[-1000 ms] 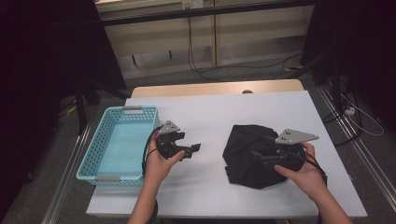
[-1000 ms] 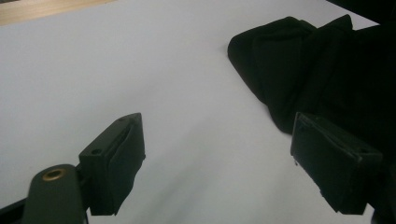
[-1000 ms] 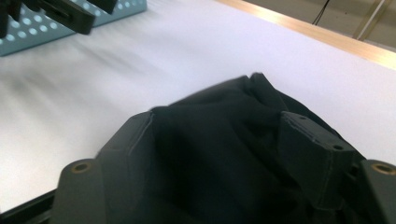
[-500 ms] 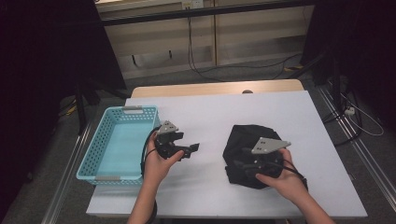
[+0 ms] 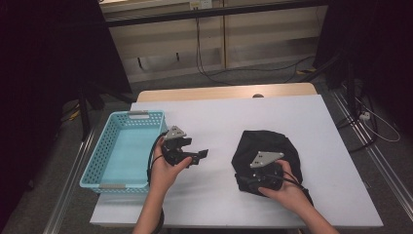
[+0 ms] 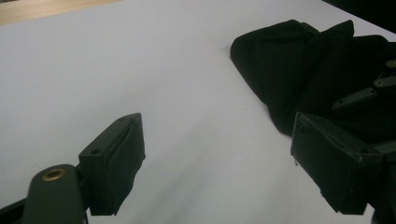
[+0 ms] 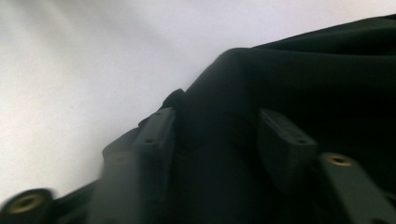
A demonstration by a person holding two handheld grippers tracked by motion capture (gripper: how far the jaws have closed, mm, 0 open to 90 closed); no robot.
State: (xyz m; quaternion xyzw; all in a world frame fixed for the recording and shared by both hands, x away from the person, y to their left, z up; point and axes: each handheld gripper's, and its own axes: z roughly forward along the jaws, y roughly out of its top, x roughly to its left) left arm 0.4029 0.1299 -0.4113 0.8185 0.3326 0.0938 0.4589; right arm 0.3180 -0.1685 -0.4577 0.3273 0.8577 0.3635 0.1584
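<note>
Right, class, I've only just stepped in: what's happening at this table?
A person works two handheld grippers over a white table. The right gripper is low on a crumpled black cloth, its jaws just closing around a fold. The left gripper hangs open above bare table beside a blue basket, holding nothing.

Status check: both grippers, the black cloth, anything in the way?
Left gripper open, idle beside basket. Right gripper closing, black cloth bunched between its fingers. Nothing in the way.
</note>
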